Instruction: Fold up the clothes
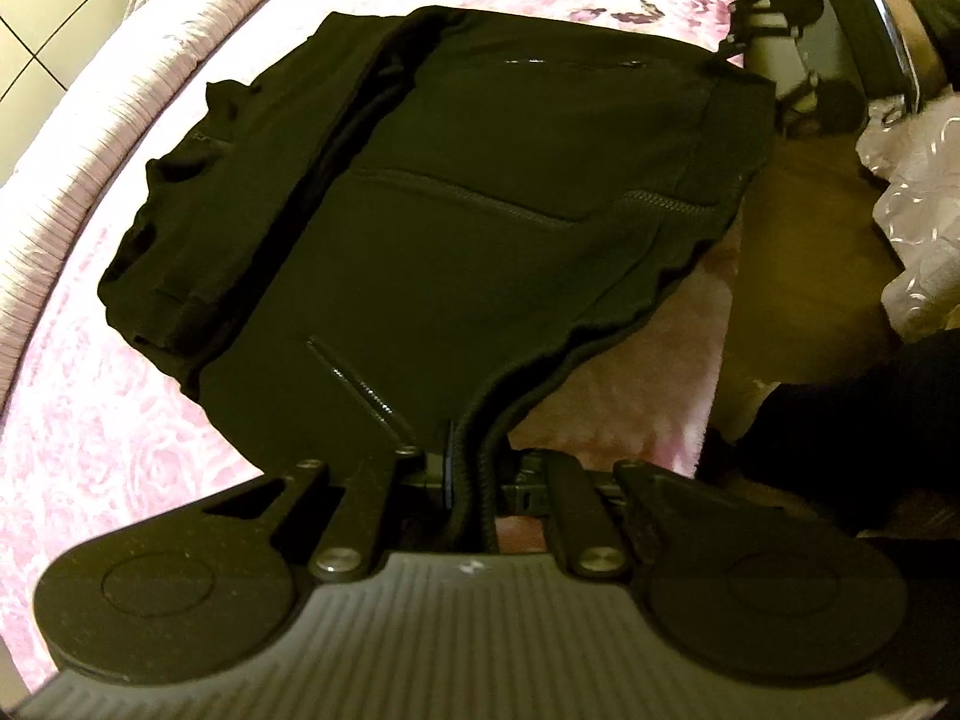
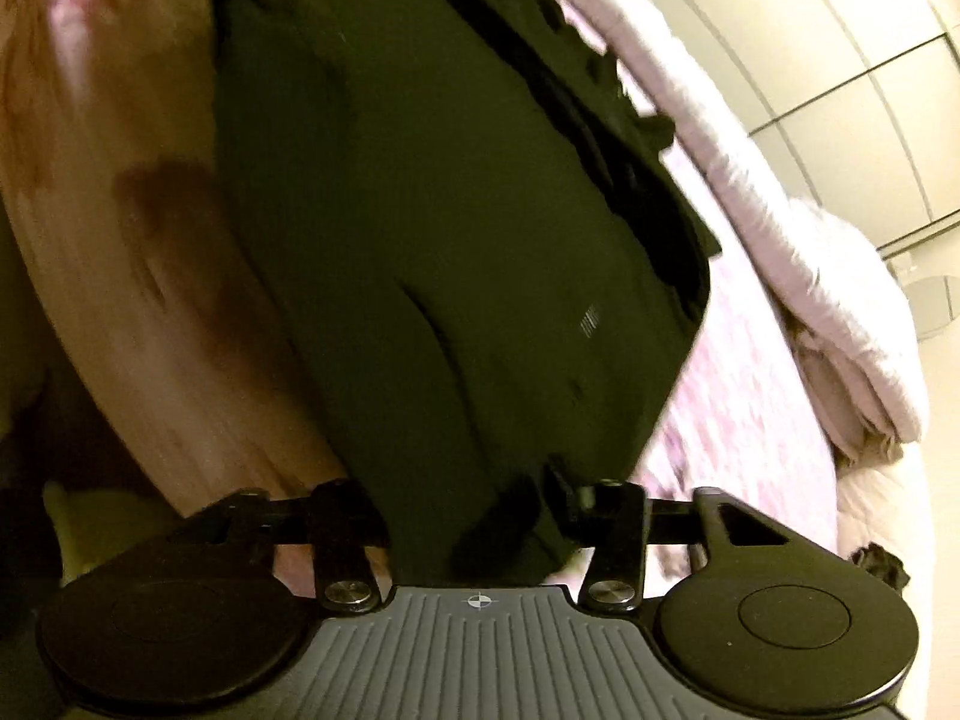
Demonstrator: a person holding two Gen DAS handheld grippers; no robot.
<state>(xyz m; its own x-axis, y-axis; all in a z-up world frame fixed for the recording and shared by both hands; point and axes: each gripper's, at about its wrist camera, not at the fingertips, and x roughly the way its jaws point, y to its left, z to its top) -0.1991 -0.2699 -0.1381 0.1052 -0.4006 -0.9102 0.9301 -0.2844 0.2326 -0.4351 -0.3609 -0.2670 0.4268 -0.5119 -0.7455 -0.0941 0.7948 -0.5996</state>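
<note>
Left tongs on unlabelled black jacket

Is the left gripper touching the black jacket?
Touching. The left wrist view shows the left gripper shut on the ribbed hem of the jacket.

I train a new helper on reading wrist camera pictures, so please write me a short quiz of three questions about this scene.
1. True or false: the black jacket lies on a bare wooden table.
2. What is the left gripper shut on? A) a sleeve cuff B) the jacket's ribbed edge C) nothing
3. Fill in: the flowered bedspread is mostly ____ in colour.

Key:
1. False; it lies on the bedspread.
2. B
3. Pink
</note>
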